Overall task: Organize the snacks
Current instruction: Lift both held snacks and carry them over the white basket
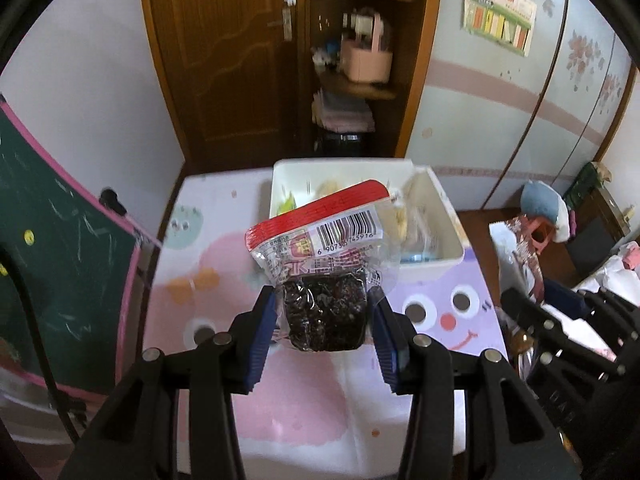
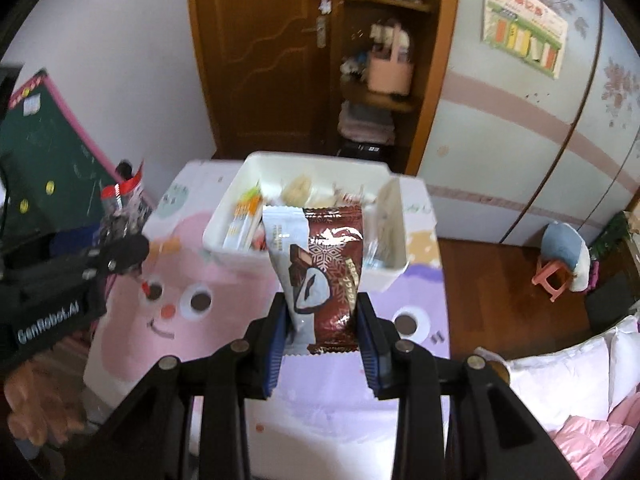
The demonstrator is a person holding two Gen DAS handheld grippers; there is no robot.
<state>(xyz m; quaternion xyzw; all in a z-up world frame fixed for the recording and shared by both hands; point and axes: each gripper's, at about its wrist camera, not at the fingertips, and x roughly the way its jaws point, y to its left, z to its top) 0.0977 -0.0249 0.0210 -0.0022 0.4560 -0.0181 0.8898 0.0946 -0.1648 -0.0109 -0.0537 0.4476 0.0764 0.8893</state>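
My left gripper (image 1: 323,304) is shut on a clear packet of dark dried fruit with a red top and barcode (image 1: 324,276), held above the table in front of the white bin (image 1: 444,200). My right gripper (image 2: 322,308) is shut on a brown and white chocolate bar wrapper (image 2: 320,264), held upright just before the white bin (image 2: 224,220). The bin holds several snack packets, among them orange stick packs (image 2: 244,220). The left gripper with its packet shows at the left of the right wrist view (image 2: 120,240). The right gripper shows at the right edge of the left wrist view (image 1: 560,320).
The table has a pink and purple cartoon cloth (image 1: 312,392). A green chalkboard (image 1: 60,260) stands to the left. A wooden door (image 1: 232,60) and shelf unit (image 1: 360,60) are behind the table. A pink stool (image 2: 556,276) and bedding (image 2: 580,380) are to the right.
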